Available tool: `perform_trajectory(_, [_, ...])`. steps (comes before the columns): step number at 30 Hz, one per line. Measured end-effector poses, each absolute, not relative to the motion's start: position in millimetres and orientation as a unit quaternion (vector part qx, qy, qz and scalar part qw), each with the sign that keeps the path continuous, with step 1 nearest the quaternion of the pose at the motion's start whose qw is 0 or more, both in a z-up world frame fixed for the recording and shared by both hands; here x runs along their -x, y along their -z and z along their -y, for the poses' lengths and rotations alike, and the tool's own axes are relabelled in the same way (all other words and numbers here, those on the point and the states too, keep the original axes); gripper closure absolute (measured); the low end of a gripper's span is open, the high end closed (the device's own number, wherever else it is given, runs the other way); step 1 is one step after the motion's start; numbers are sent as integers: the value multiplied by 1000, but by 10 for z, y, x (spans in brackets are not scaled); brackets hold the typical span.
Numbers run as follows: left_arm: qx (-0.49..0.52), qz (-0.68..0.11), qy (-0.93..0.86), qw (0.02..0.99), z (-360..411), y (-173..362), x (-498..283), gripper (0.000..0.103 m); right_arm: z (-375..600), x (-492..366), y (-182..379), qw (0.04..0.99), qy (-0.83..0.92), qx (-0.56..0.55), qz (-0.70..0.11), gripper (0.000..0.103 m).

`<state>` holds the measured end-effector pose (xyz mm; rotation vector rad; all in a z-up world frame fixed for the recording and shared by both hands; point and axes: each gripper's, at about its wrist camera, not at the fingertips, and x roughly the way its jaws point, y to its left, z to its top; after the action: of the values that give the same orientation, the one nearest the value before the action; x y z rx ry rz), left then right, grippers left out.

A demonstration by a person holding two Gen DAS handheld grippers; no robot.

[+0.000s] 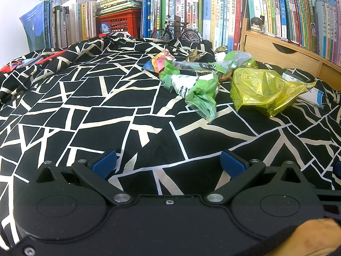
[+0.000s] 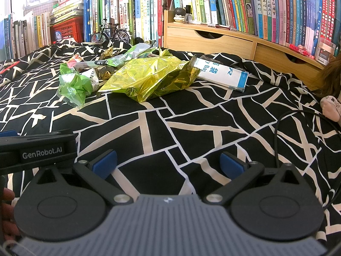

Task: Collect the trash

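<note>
A heap of trash lies on the black-and-white cloth [image 1: 106, 115]. A shiny yellow-green bag [image 1: 264, 89] [image 2: 149, 79] sits nearest, with a crumpled green-and-white wrapper [image 1: 198, 91] [image 2: 76, 85] to its left. Behind them lie a clear green-printed wrapper [image 1: 213, 64] [image 2: 132, 53], a colourful snack wrapper [image 1: 157, 63] and gold foil [image 1: 196, 55]. A flat white-and-blue packet of bags [image 2: 223, 74] [image 1: 313, 96] rests right of the yellow bag. My left gripper [image 1: 168, 163] is open, well short of the heap. My right gripper [image 2: 168, 163] is open too, nothing between its blue pads [image 2: 104, 163].
Rows of books [image 1: 191, 6] line the back, with a red crate [image 1: 119, 22], a model bicycle [image 1: 177, 32] and a wooden drawer shelf [image 2: 213, 38]. Red wrappers [image 1: 19, 64] lie far left. A black cable [image 2: 277, 132] loops at right, near a person's sleeve [image 2: 330, 106]. The left gripper's body [image 2: 38, 149] shows beside the right one.
</note>
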<state>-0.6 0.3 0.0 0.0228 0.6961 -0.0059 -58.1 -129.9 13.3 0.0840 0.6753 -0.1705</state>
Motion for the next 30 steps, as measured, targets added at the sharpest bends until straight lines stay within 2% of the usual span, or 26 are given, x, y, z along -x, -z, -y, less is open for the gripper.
perform_trajectory(11, [-12,-356,33,934,-110,-45,-7,0,1330,571,-134,939,80,-40,-332,0])
perform_trajectory(14, [-14,-381,81,921,-277,-192,-6,1,1296,595,-173,935,76,-38,-344,0])
perform_trajectory(19, [-37,-348,166,922,-668,-577,-7,1,1178,617,-317,921,72,-46,-380,0])
perform_trajectory(26, [12,-358,200,912,-1179,-849,-908,1,655,376,-750,943,13,-57,-329,14])
perform_trajectory(30, [0,-375,235,897,-1320,-735,-1607,13,401,-201,-873,947,-10,-26,-319,20])
